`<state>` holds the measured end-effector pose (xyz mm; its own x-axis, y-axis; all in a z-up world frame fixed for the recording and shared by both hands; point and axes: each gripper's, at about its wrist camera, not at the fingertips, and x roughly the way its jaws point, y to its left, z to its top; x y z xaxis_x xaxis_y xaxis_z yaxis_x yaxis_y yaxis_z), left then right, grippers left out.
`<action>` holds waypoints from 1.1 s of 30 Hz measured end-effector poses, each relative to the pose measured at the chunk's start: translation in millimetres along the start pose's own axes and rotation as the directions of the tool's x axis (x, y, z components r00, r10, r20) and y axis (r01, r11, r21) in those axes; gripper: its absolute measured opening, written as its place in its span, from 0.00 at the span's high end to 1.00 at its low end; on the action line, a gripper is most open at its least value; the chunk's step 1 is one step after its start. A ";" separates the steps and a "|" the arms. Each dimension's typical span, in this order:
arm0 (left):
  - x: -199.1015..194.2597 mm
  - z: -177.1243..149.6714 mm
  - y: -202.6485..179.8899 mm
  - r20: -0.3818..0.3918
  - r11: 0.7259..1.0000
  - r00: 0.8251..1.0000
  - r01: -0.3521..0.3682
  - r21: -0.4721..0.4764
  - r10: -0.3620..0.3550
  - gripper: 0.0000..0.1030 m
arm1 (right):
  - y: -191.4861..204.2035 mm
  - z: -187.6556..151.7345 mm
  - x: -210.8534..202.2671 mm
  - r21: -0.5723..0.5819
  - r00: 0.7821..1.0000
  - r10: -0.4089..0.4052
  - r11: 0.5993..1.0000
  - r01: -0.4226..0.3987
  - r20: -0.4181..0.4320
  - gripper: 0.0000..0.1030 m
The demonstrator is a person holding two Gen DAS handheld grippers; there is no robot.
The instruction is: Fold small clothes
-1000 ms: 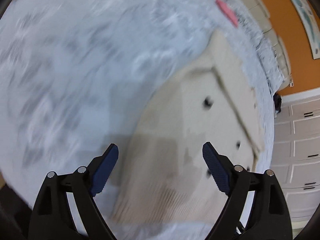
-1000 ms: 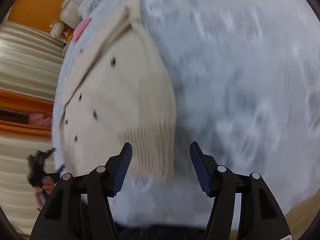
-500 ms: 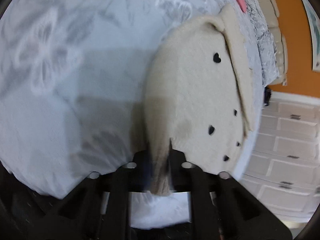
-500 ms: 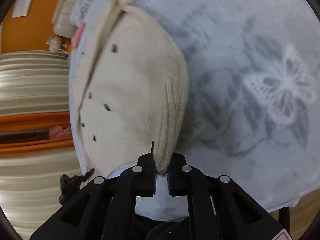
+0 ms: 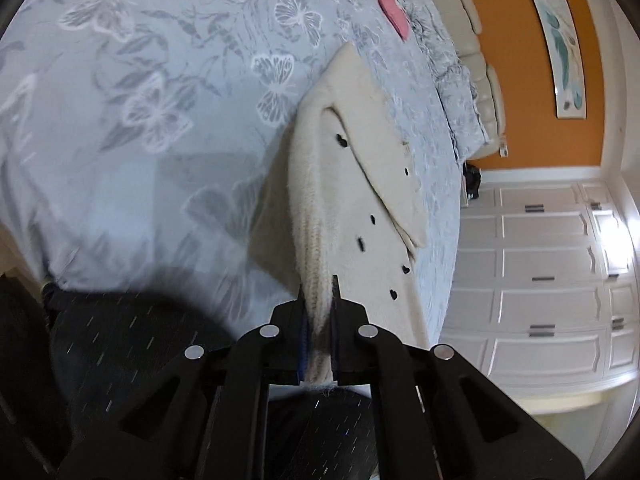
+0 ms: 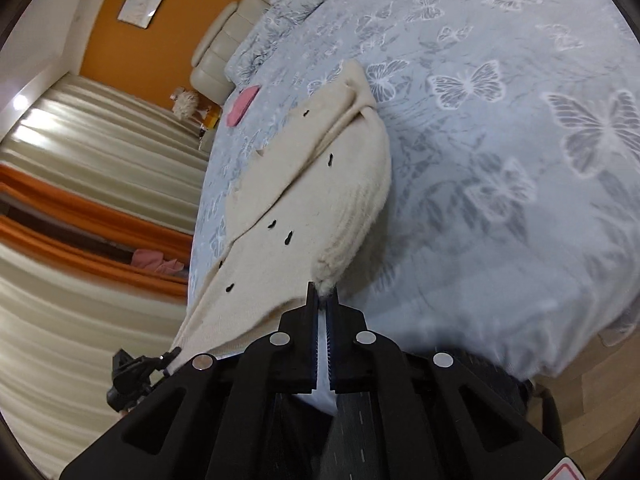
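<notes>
A small cream knitted sweater (image 5: 360, 200) with black heart spots lies on a bed with a pale blue butterfly-print cover (image 5: 160, 120). One sleeve is folded across its body. My left gripper (image 5: 318, 304) is shut on the ribbed hem at one corner and lifts that edge. The sweater also shows in the right wrist view (image 6: 312, 200). My right gripper (image 6: 323, 300) is shut on the other corner of the ribbed hem and holds it raised off the cover (image 6: 500, 160).
A pink item (image 5: 394, 14) lies farther up the bed, also in the right wrist view (image 6: 242, 104). Beyond are pillows and a cream headboard (image 5: 472, 40), an orange wall, white cupboards (image 5: 540, 280) and striped curtains (image 6: 80, 200).
Both grippers went from open over the hem to shut on its two corners. They have since lifted the hem and drawn it back toward the bed's near edge.
</notes>
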<state>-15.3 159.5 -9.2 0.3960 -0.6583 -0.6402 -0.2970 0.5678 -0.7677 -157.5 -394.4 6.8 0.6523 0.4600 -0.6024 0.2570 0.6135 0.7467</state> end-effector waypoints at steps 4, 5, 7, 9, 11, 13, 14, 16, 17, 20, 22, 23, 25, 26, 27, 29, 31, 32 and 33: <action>-24.1 -34.3 15.4 -0.042 1.000 0.999 0.012 -0.008 -0.012 0.94 | -1.3 -38.1 -30.9 -0.009 1.000 0.003 1.000 -0.003 -0.019 0.97; -31.8 -43.5 17.2 -0.049 1.000 0.999 0.016 -0.007 -0.016 0.94 | -0.1 -49.3 -42.5 -0.014 1.000 0.010 1.000 -0.010 -0.023 0.97; -49.3 -63.3 19.7 -0.055 1.000 0.998 0.023 0.004 -0.023 0.94 | 3.1 -62.1 -59.3 -0.027 1.000 0.015 1.000 -0.016 -0.027 0.97; -66.1 -77.9 19.3 -0.062 0.999 0.998 0.032 0.010 -0.031 0.94 | 7.3 -74.9 -80.1 -0.037 1.000 0.021 0.999 -0.022 -0.021 0.97; -80.4 -87.1 18.1 -0.063 0.999 0.997 0.054 -0.001 -0.054 0.94 | 13.4 -80.9 -100.0 -0.044 0.999 0.037 0.998 -0.037 0.002 0.97; -97.6 -92.5 11.0 -0.044 0.996 0.995 0.087 -0.001 -0.087 0.94 | 22.1 -79.9 -114.4 -0.057 0.998 0.054 0.997 -0.052 0.035 0.97; -105.0 -92.9 4.6 -0.028 0.995 0.994 0.103 0.007 -0.103 0.94 | 28.0 -74.4 -121.2 -0.069 0.996 0.067 0.996 -0.063 0.058 0.97; -117.5 -86.7 -14.3 0.006 0.991 0.991 0.131 0.039 -0.131 0.94 | 36.5 -58.7 -128.9 -0.096 0.991 0.090 0.992 -0.081 0.098 0.97; -120.3 -80.6 -25.9 0.019 0.987 0.989 0.145 0.062 -0.147 0.94 | 43.4 -43.9 -129.8 -0.115 0.986 0.113 0.988 -0.099 0.125 0.97; -115.1 -54.1 -64.1 0.077 0.977 0.985 0.144 0.157 -0.157 0.94 | 54.7 -0.7 -117.1 -0.151 0.972 0.144 0.982 -0.117 0.187 0.97; -101.1 -30.9 -84.7 0.118 0.972 0.982 0.118 0.204 -0.145 0.94 | 53.2 31.6 -95.7 -0.141 0.967 0.143 0.983 -0.114 0.213 0.97; -88.4 -16.2 -94.6 0.143 0.973 0.982 0.094 0.210 -0.126 0.93 | 49.3 51.7 -77.9 -0.120 0.965 0.149 0.985 -0.126 0.216 0.97; -61.2 9.5 -108.7 0.164 0.973 0.981 0.065 0.220 -0.103 0.93 | 44.5 81.1 -47.7 -0.099 0.967 0.126 0.989 -0.106 0.221 0.97; -40.6 26.5 -114.6 0.194 0.977 0.979 0.013 0.214 -0.056 0.93 | 42.6 100.4 -23.1 -0.093 0.970 0.103 0.992 -0.085 0.218 0.97; -29.4 35.4 -117.0 0.199 0.976 0.979 -0.005 0.217 -0.039 0.93 | 39.8 114.5 -3.4 -0.083 0.973 0.082 0.994 -0.065 0.217 0.97; 10.8 63.4 -120.7 0.219 0.976 0.975 -0.071 0.204 0.025 0.93 | 29.3 139.8 36.1 -0.039 0.977 0.047 0.998 -0.040 0.207 0.97; 52.9 89.0 -118.1 0.216 0.974 0.973 -0.123 0.189 0.081 0.93 | 16.5 156.8 68.6 0.008 0.980 0.013 1.000 -0.014 0.196 0.97; 68.7 97.7 -114.4 0.219 0.973 0.970 -0.149 0.175 0.109 0.93 | 7.1 166.7 90.1 0.039 0.982 -0.012 0.999 0.004 0.188 0.97; 90.4 109.8 -111.0 0.206 0.972 0.970 -0.165 0.166 0.129 0.93 | 0.2 171.0 102.4 0.058 0.983 -0.024 0.998 0.014 0.182 0.97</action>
<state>148.9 91.2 21.4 0.5248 -0.4634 -0.7140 -0.2098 0.7425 -0.6361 31.3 -456.9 -6.5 0.7646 0.3208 -0.5590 0.3071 0.5813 0.7535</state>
